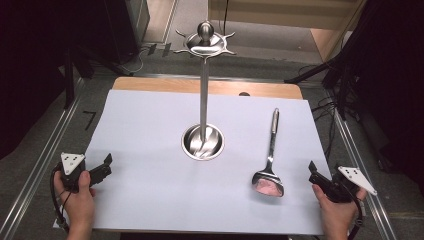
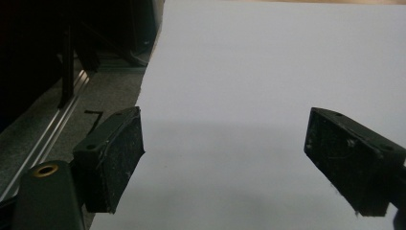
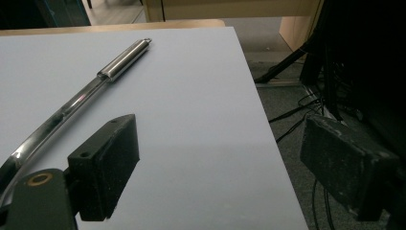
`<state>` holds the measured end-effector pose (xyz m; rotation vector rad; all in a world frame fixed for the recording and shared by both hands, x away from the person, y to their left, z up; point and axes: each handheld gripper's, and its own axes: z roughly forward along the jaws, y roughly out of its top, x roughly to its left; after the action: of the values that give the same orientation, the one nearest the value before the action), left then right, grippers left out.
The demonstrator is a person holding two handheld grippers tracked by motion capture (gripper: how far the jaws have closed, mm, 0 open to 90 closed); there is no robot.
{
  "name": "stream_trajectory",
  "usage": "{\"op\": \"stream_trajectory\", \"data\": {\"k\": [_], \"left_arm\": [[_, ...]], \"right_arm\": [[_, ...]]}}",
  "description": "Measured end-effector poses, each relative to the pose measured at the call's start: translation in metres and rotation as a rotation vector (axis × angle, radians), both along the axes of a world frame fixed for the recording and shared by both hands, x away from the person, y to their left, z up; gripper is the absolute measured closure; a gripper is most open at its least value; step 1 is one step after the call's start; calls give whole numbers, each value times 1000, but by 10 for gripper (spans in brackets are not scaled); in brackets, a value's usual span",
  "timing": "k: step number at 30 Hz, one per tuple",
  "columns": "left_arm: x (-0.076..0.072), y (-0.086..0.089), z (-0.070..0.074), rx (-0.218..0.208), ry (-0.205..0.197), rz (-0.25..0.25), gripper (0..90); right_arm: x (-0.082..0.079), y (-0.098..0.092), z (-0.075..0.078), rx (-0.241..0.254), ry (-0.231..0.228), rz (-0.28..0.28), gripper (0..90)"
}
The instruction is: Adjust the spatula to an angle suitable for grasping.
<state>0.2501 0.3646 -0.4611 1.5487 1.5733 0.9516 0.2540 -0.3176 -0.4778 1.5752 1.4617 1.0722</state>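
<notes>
A wooden table (image 1: 150, 84) carries a pale sheet (image 1: 150, 130) that covers nearly all of its top, giving a plain ground against which the metal things stand out.

At the middle of the sheet stands a tall steel rack (image 1: 204, 90): a round dished base, a thin post and a crown of hooks at the top with nothing hung on them. It sits central, probably so either hand can reach it.

To the rack's right, well apart from it, a steel ladle (image 1: 270, 160) lies flat, bowl toward the person and handle pointing away. In the right gripper view its handle (image 3: 95, 81) runs up the left side, just beside the near jaw, so this looks like the thing to be picked up and hung.

The right gripper (image 1: 320, 179) rests at the sheet's right edge, near the ladle's bowl but not touching it. Its jaws stand wide apart with nothing between them, as if ready to close on the handle.

The left gripper (image 1: 102, 169) rests at the sheet's left edge, far from rack and ladle. Its jaws are also spread, with bare sheet between them (image 2: 225, 158). It seems parked out of the way.
</notes>
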Motion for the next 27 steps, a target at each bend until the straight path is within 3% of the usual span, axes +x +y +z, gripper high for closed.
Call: {"op": "stream_trajectory", "data": {"k": [3, 7, 12, 14, 18, 19, 21, 23, 25, 27], "left_arm": [[0, 0, 0, 0, -4, 0, 144], [0, 0, 0, -1, -2, 1, 144], [0, 0, 0, 2, 0, -1, 144], [0, 0, 0, -1, -2, -1, 144], [0, 0, 0, 0, -4, -4, 144], [0, 0, 0, 2, -3, -5, 144], [0, 0, 0, 2, -5, -3, 144], [0, 0, 0, 2, -4, -2, 144], [0, -1, 0, 4, -3, -4, 144], [0, -1, 0, 4, -5, -3, 144]], "right_arm": [[1, 2, 1, -5, 3, -7, 188], [-1, 8, 2, -27, 3, 7, 406], [-2, 23, 8, -53, 7, 31, 600], [0, 28, 10, -77, 0, 29, 625], [5, 32, 12, -34, 12, 56, 672], [10, 34, 14, -12, 60, 64, 709], [12, 35, 15, 0, 82, 69, 763], [14, 37, 17, -22, 81, 57, 810], [16, 41, 19, -51, 60, 88, 835], [20, 45, 22, -61, 90, 111, 853]]}}
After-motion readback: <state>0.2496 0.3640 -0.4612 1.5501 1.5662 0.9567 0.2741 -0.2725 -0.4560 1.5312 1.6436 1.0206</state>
